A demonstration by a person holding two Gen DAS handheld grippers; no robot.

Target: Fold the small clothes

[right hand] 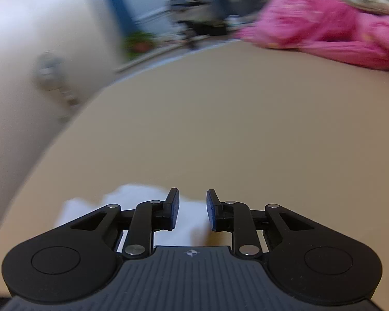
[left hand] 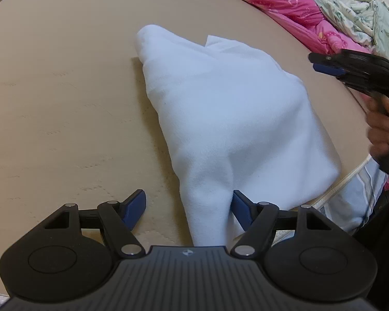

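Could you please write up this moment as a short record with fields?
surface: tan bed top
garment: white cloth, partly folded, lying flat
left tool: open, a narrow end of the cloth between its fingers, not pinched
right tool: open, nothing held, above the cloth's edge
background: pink bedding and a pale floral sheet at the far side
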